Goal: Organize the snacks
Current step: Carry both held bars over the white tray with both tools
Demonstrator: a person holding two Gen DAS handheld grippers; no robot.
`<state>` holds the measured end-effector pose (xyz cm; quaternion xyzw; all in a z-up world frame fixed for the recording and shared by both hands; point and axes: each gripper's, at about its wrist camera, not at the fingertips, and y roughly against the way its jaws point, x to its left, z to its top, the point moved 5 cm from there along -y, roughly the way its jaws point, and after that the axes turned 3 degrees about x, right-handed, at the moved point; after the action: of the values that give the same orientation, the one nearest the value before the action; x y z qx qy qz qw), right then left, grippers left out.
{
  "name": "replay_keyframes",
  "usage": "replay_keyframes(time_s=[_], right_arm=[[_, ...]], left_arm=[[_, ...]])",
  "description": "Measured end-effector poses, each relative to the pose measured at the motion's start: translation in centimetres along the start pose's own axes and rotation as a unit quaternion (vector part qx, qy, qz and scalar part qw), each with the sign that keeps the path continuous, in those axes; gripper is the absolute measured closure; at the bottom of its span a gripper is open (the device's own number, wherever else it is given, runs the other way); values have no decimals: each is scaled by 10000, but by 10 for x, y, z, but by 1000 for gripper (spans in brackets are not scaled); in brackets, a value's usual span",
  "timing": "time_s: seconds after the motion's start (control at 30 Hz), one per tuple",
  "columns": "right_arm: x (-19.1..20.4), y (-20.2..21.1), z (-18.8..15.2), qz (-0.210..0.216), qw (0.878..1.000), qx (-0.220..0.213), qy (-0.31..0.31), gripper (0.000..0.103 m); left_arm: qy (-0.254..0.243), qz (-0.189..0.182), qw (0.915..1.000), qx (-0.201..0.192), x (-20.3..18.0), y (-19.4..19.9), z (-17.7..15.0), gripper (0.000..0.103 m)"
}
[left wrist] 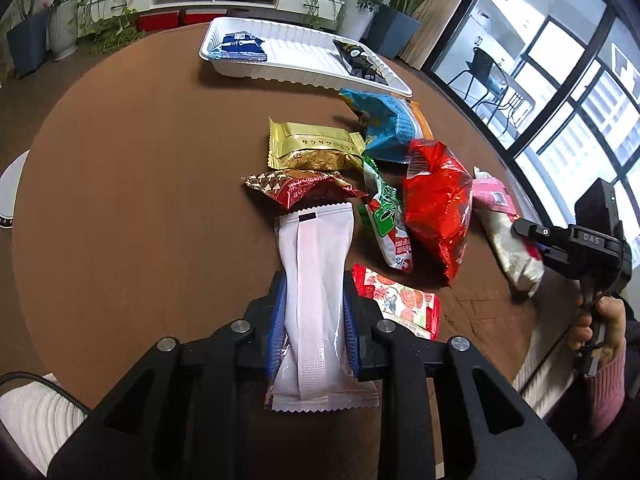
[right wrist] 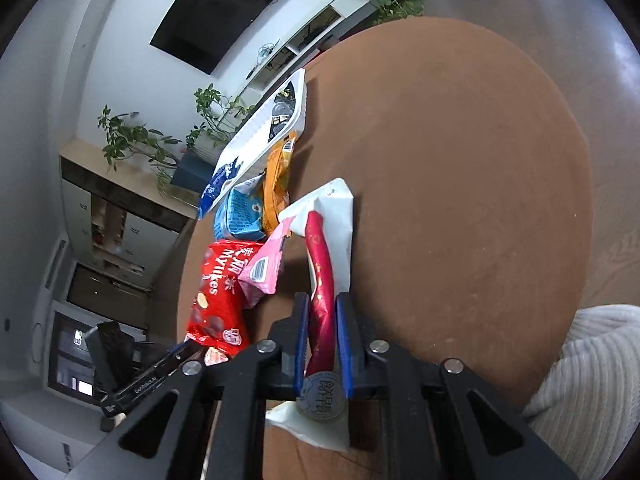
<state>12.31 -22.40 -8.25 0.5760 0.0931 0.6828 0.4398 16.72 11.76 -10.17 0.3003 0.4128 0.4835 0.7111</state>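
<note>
My left gripper [left wrist: 314,292] is shut on a long white snack packet [left wrist: 316,256], with the blue pads pressing on its sides. The packet points toward a white tray [left wrist: 304,76] at the table's far side, which holds blue packets [left wrist: 240,46] and dark packets [left wrist: 360,62]. My right gripper [right wrist: 323,312] is shut on a crimson-and-white packet [right wrist: 320,256]. In the left wrist view, that right gripper [left wrist: 534,238] sits at the right end of the snack pile. Loose snacks lie between: a gold pack [left wrist: 312,146], a blue bag [left wrist: 388,120], a red bag [left wrist: 438,208] and a pink pack [left wrist: 494,196].
The round brown table [left wrist: 140,200] drops off close at the right. A brown-red pack [left wrist: 304,190], a green-white pack [left wrist: 386,216] and a flat red printed pack [left wrist: 404,304] lie near my left fingers. A hand in a pink sleeve [left wrist: 604,320] holds the right gripper. Potted plants stand beyond the table.
</note>
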Motion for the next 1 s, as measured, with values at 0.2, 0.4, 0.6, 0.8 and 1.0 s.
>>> replay_keyframes(time_s=[0.2,0.4,0.6,0.8,1.0], right_arm=[[18,-11,-5,-762,9942,65,757,79],[43,-32,-16,-1758,9672,125,1830,55],[48,-43,-19,-2406,9406,-11,2397,76],[32,-29,-11,-1753,9688,-20,1752,87],[11,-12,3,-647,9960,-89,618,87]], left_arm=[[-45,113,9999,20,-3,-1,-4,80],[-62,155,9999,8,-4,-1,-5,80],[-70,189,9998,-5,-4,-2,-5,80],[-16,137,9999,-9,-2,-1,-5,80],[188,-81,9998,-11,2,2,-3,80]])
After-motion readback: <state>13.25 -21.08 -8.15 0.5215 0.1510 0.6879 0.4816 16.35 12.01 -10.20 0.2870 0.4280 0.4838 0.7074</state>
